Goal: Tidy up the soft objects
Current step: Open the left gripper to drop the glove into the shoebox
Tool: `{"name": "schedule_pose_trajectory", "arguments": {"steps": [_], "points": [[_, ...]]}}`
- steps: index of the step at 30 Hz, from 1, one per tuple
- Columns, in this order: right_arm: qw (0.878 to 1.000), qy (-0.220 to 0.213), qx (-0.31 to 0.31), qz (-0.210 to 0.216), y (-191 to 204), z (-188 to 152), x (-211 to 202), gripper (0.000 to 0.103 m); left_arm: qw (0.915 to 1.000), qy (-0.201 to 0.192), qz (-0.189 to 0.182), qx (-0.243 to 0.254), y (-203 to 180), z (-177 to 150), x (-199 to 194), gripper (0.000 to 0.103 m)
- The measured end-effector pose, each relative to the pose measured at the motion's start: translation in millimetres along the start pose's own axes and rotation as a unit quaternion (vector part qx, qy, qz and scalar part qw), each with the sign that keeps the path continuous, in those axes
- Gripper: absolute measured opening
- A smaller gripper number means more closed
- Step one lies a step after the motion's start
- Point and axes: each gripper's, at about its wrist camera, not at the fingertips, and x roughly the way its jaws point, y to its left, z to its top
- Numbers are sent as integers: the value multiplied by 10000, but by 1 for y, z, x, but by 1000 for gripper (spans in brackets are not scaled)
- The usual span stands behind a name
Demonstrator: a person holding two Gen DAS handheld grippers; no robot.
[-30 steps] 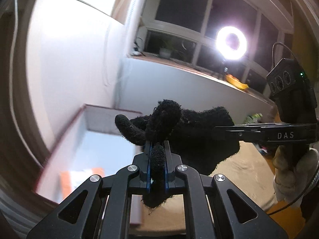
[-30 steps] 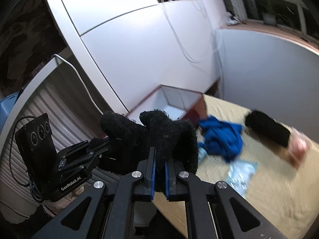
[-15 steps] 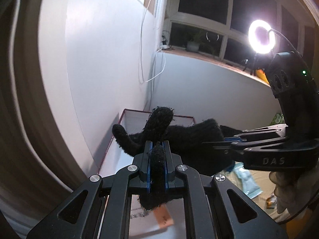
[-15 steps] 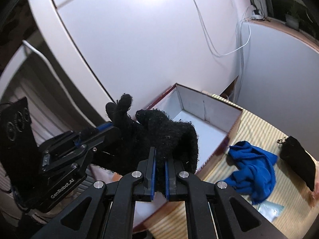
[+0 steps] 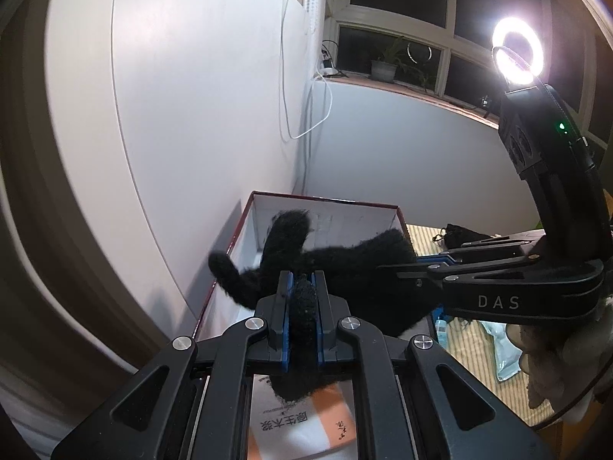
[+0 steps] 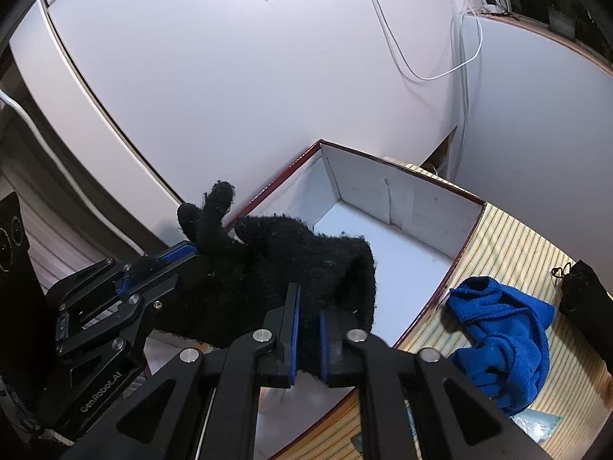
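Observation:
A fuzzy black knitted glove [image 5: 345, 260] [image 6: 287, 260] hangs stretched between both grippers above an open white box with a dark red rim [image 5: 325, 197] [image 6: 402, 199]. My left gripper [image 5: 302, 280] [image 6: 180, 257] is shut on a finger of the glove; the other glove fingers stick up past it. My right gripper [image 6: 308, 299] [image 5: 387, 268] pinches the cuff end. Its jaws are opening slightly, with the cuff still between the blue pads. A blue cloth [image 6: 502, 326] lies crumpled on the striped mat to the right of the box.
The box stands against a white wall in the corner. An orange and white printed sheet [image 5: 306, 425] lies inside its near end. A black pouch [image 6: 582, 291] [image 5: 459, 234] and a clear plastic packet [image 5: 505, 349] lie on the mat [image 6: 517, 237]. A ring light [image 5: 517, 50] glares by the window.
Both grippers carried the glove down and across toward the box, which has grown larger and now lies right under the glove. The right pads stand slightly wider apart.

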Motion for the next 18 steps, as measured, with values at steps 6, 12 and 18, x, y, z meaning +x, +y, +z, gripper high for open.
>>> {"name": "schedule_pose_trajectory", "arguments": {"steps": [6,12,18], "points": [[9999,-95,53,-106,-3,0,-2,47,9999,-30,155,52,-1,-2,-5,29],[9996,-250,76,-141,-6,-3,-20,57,9998,-88,159,-29,-2,-5,-16,53],[9992,-324,174,-182,-17,-20,-49,58,9998,-138,24,-129,-8,-5,-29,53]]}}
